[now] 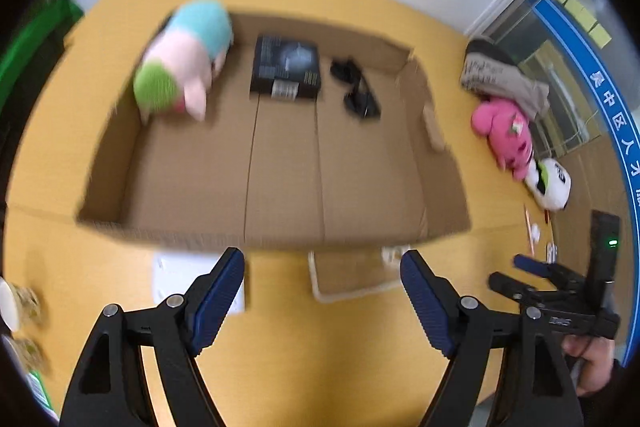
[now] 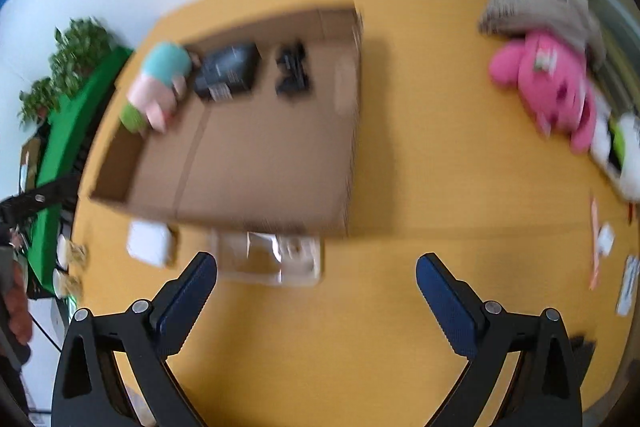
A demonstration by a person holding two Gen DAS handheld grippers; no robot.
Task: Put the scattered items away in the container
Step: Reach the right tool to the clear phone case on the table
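Note:
An open cardboard box (image 1: 360, 223) (image 2: 352, 115) lies on the yellow table. Inside it are a pastel plush toy (image 1: 180, 67) (image 2: 156, 87), a black packet (image 1: 286, 67) (image 2: 228, 71) and a black cable bundle (image 1: 356, 87) (image 2: 294, 71). A pink plush (image 1: 504, 131) (image 2: 548, 83) and a white plush (image 1: 550, 183) (image 2: 624, 155) lie on the table to the right of the box. My left gripper (image 1: 322, 259) is open and empty, just short of the box's near wall. My right gripper (image 2: 316, 263) is open and empty over bare table, near the box's right corner.
A grey bag (image 1: 500, 75) (image 2: 540, 11) lies behind the pink plush. A white packet (image 1: 192, 279) (image 2: 148, 243) and a flat tray (image 1: 352, 275) (image 2: 268, 259) lie in front of the box. Small papers (image 2: 604, 243) sit at the right edge. Green cloth and plants (image 2: 68, 67) stand left.

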